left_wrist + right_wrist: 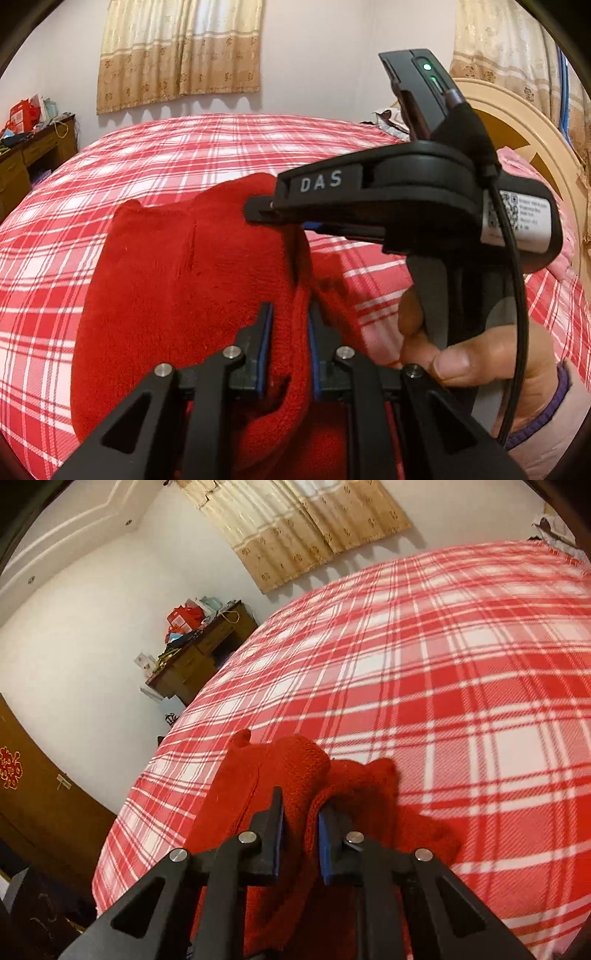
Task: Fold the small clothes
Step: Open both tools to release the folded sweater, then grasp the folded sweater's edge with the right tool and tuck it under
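A small red fleece garment (177, 288) lies on the red and white plaid bed cover (184, 155). My left gripper (290, 314) is shut on a thick fold of its edge, the blue pads pressing the cloth from both sides. In the left wrist view the right gripper (266, 210) reaches in from the right, a hand (480, 358) on its handle, its tip at the garment's far edge. From the right wrist view, the right gripper (301, 805) is shut on a bunched fold of the same red garment (295, 771), which is crumpled in front of it.
A wooden desk (199, 657) with boxes and bags stands left of the bed against the white wall. Beige curtains (177, 51) hang behind. A round wooden headboard (517, 125) and pink bedding sit at the right. A brown door (33, 794) is at the left.
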`<state>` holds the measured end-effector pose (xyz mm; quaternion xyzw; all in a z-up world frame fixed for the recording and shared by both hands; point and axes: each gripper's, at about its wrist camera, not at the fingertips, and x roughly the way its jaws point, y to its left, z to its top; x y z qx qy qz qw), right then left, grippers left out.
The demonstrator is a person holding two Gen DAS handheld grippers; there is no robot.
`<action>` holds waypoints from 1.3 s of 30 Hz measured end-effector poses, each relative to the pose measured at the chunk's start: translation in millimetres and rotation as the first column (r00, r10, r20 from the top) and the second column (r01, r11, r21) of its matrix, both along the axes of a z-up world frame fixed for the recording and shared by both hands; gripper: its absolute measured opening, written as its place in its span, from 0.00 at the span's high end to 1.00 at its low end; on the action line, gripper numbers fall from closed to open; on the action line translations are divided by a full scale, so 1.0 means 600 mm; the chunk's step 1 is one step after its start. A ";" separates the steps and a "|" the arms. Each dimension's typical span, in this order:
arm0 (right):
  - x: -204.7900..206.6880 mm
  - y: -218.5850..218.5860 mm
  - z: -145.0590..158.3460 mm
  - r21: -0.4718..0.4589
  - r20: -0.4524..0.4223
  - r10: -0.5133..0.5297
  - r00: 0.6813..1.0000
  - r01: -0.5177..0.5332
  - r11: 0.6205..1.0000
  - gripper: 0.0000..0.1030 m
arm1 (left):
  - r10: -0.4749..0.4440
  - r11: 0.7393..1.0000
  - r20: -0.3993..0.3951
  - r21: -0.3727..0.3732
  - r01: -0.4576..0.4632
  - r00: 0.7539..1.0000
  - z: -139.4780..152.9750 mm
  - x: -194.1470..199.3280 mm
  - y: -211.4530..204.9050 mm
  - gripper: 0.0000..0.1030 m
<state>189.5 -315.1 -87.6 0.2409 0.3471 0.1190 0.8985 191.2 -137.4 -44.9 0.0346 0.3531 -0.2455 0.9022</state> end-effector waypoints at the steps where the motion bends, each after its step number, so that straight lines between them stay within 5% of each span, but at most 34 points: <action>1: -0.002 -0.003 0.001 -0.008 -0.001 -0.001 1.000 0.001 1.000 0.85 | -0.008 1.000 -0.004 -0.006 0.008 1.000 0.002 -0.002 -0.007 0.82; 8: 0.000 -0.020 -0.035 -0.116 -0.059 -0.016 0.998 0.009 0.993 0.85 | -0.040 0.999 -0.042 0.017 0.041 0.998 -0.020 -0.009 -0.045 0.82; 16: 0.002 -0.064 -0.076 -0.049 -0.136 -0.106 0.985 0.100 0.994 0.72 | -0.084 0.996 -0.037 0.038 0.086 0.996 -0.014 -0.010 -0.043 0.82; 19: -0.030 -0.082 -0.053 -0.057 -0.117 -0.160 0.980 0.154 0.986 0.70 | -0.137 0.991 -0.055 -0.015 0.136 0.989 0.004 -0.025 -0.011 0.63; 21: -0.059 -0.096 -0.033 -0.065 -0.103 -0.190 0.976 0.184 0.981 0.70 | -0.155 0.987 -0.016 -0.031 0.155 0.988 0.021 -0.045 0.026 0.33; 22: -0.078 -0.102 -0.021 -0.055 -0.089 -0.197 0.976 0.193 0.980 0.70 | -0.153 0.988 0.008 -0.030 0.153 0.988 0.025 -0.053 0.040 0.29; 26: -0.158 -0.107 0.016 -0.040 -0.026 -0.189 0.982 0.188 0.981 0.70 | -0.134 0.990 0.057 -0.023 0.136 0.989 0.037 -0.092 0.134 0.28; 31: -0.210 -0.068 0.013 -0.003 -0.028 -0.136 0.990 0.136 0.991 0.69 | -0.060 0.998 -0.020 -0.029 0.060 0.998 0.011 -0.116 0.223 0.28; 35: -0.209 -0.015 0.013 -0.040 -0.038 -0.086 0.996 0.084 0.996 0.69 | -0.052 0.998 -0.054 0.014 0.053 0.997 -0.012 -0.131 0.225 0.28; 37: -0.205 0.013 0.028 -0.076 -0.011 -0.045 0.999 0.044 0.996 0.61 | -0.060 0.995 -0.018 0.074 0.061 0.998 -0.016 -0.139 0.208 0.28; 39: -0.196 0.033 0.042 -0.128 0.012 -0.023 1.000 0.025 0.991 0.42 | -0.030 0.989 0.009 0.147 0.028 1.000 -0.019 -0.134 0.193 0.28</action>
